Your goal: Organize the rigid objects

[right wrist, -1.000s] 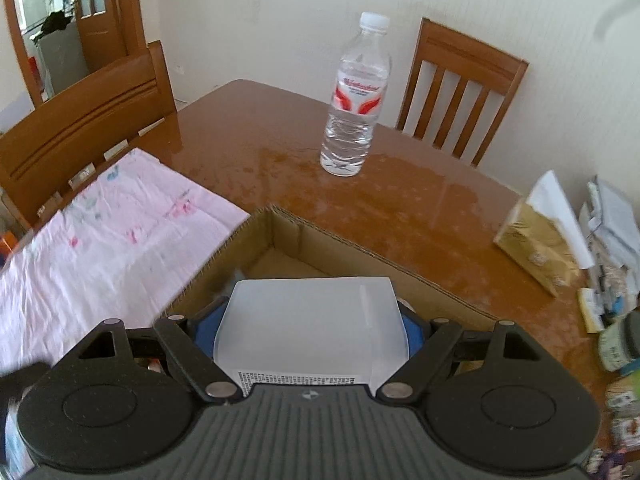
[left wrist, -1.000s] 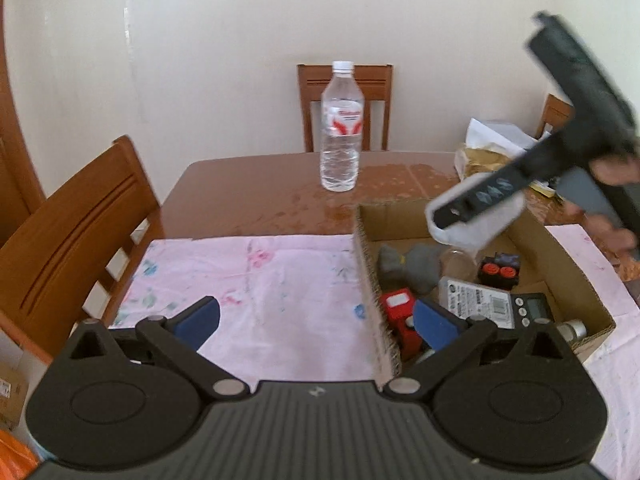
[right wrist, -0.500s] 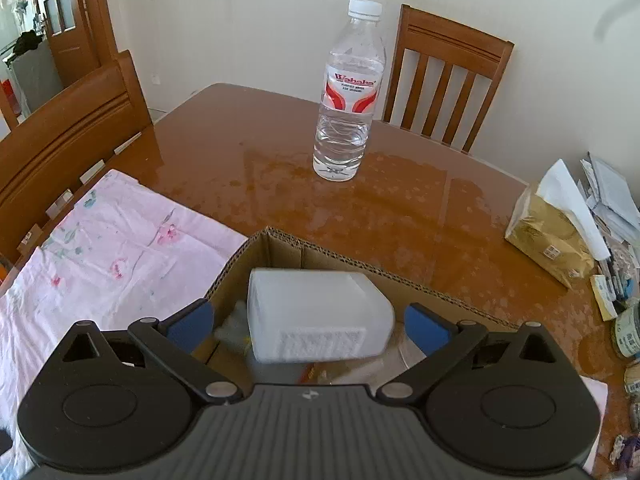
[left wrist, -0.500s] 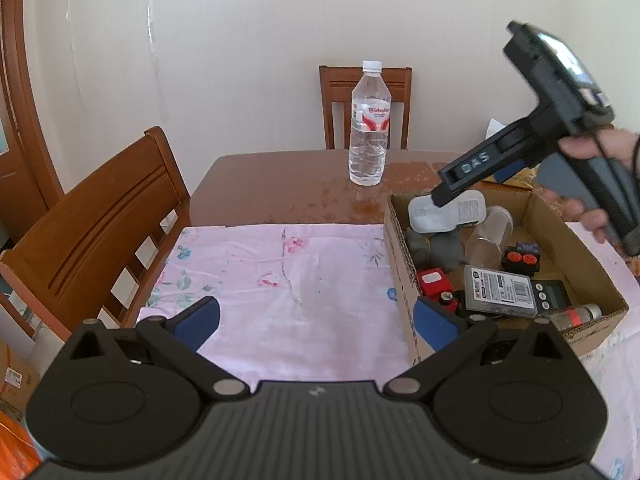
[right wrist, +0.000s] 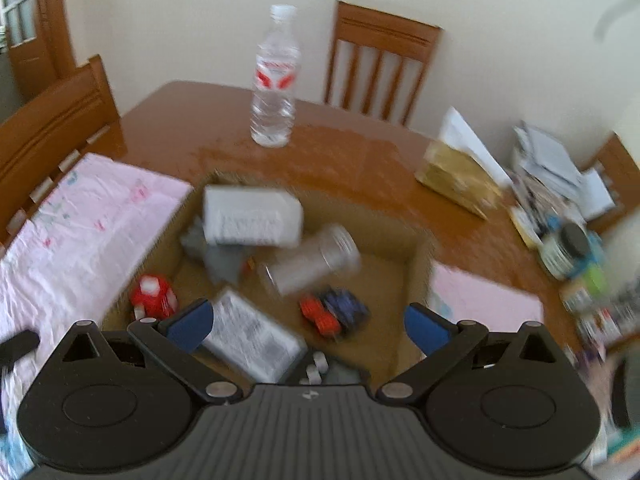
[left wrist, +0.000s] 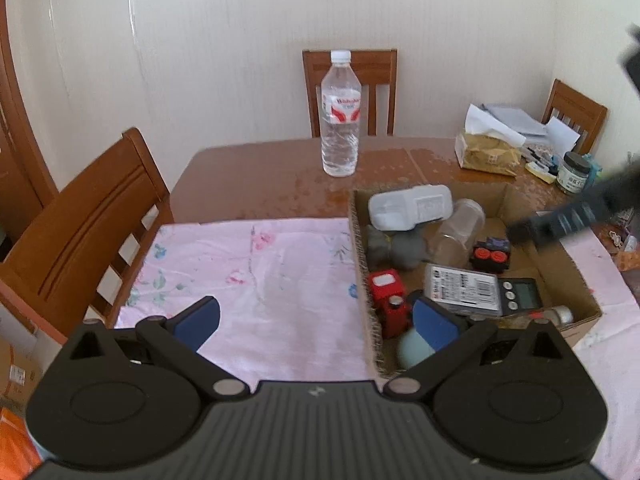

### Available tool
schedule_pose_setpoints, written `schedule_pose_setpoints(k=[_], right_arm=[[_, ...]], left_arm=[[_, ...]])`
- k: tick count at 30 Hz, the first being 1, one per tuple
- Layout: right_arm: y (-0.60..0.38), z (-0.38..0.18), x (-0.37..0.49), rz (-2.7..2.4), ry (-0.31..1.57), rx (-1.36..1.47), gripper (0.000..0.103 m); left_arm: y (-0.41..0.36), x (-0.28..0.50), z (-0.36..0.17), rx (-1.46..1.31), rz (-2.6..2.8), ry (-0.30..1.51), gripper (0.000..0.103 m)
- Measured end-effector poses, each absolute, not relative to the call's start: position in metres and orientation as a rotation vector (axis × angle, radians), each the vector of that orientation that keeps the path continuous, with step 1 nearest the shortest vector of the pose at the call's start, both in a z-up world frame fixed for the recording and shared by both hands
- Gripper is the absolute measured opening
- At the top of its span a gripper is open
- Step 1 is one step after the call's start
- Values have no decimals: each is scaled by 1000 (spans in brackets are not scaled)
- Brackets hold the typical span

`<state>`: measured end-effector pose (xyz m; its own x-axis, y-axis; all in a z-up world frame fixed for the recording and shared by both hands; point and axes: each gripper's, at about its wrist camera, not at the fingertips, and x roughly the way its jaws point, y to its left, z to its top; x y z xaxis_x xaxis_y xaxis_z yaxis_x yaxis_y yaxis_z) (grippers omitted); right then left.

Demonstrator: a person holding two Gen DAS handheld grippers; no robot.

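A cardboard box (left wrist: 360, 240) (right wrist: 418, 256) on the pink cloth holds several objects. A white plastic bottle (left wrist: 410, 207) (right wrist: 252, 216) lies on its side at the box's far left corner, on a grey lump (left wrist: 394, 246). Beside it lie a clear jar (left wrist: 458, 232) (right wrist: 314, 260), a red toy (left wrist: 386, 300) (right wrist: 154, 292), a red and blue toy (left wrist: 491, 255) (right wrist: 334, 312) and a labelled flat pack (left wrist: 464, 290) (right wrist: 252, 332). My right gripper (right wrist: 306, 322) is open and empty above the box, blurred at the right edge of the left wrist view. My left gripper (left wrist: 316, 318) is open and empty over the box's left wall.
A water bottle (left wrist: 340, 114) (right wrist: 276, 80) stands on the brown table (left wrist: 260, 176) behind the box. A tissue pack (left wrist: 488, 152), papers and a dark-lidded jar (left wrist: 574, 172) crowd the far right. Wooden chairs (left wrist: 80, 232) stand at the left and back. Pink cloth (left wrist: 256, 280) covers the near table.
My right gripper opened and let go of the white bottle, which dropped into the box's far left corner. The right gripper then drew back and to the right, away from the bottle.
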<state>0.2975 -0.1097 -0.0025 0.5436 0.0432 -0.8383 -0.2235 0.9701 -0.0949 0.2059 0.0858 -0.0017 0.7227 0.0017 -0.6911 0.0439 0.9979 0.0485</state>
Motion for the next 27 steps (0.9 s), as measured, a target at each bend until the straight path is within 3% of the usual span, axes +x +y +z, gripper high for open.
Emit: schedule_pose_setpoints(k=[12,27], right_arm=[[-139,15,214,3,1009,-76,103],[-146,22,204,-1,991,-36,103]], left_arm=[[42,202,30,85,-17,870,102],[33,200,37,84,-4,881,102]])
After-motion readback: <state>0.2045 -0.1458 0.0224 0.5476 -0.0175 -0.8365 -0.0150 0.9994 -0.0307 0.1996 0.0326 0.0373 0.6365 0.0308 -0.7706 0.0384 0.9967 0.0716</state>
